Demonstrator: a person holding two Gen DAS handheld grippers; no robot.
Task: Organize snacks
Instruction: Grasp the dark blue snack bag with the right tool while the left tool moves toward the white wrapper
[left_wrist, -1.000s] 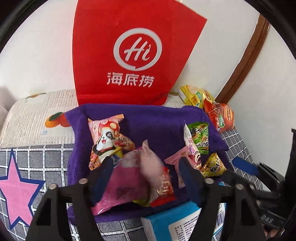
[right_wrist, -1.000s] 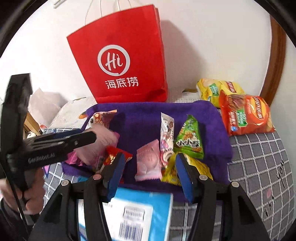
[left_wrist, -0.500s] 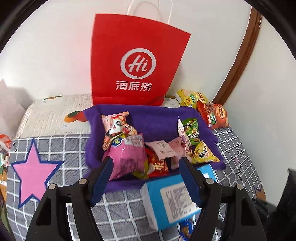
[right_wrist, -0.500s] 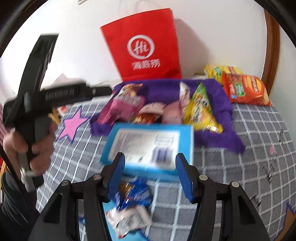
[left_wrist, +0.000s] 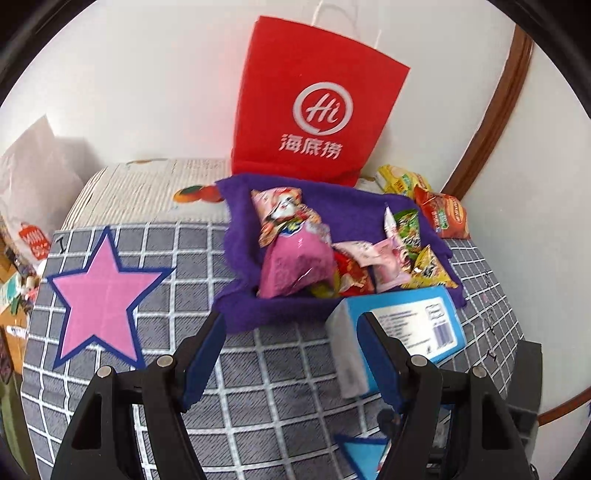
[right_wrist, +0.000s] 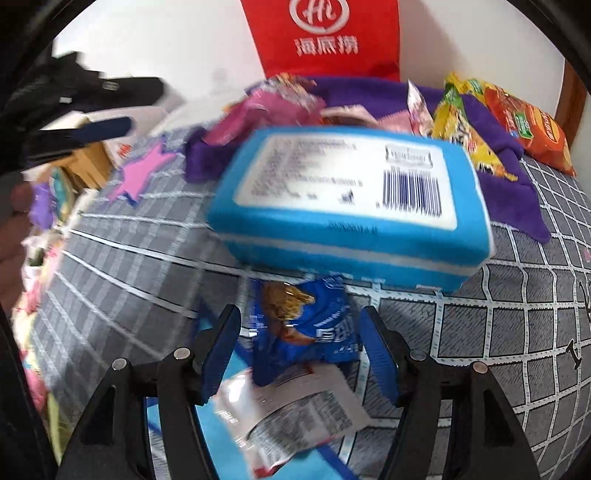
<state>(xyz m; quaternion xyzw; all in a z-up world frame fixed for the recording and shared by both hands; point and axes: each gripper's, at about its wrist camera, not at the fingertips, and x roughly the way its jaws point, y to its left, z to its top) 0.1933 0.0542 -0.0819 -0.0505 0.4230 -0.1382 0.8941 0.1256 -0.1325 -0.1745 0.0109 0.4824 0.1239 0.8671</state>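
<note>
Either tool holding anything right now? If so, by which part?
Nothing is held. The left tool is open over bare checked cloth. The right tool is opening, its fingers either side of the blue snack packet, not pressing it.

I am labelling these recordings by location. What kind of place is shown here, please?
Probably a room in a home, perhaps a bedroom: a soft checked cover with a pink star, a red paper shopping bag against a white wall, and wooden trim.
</note>
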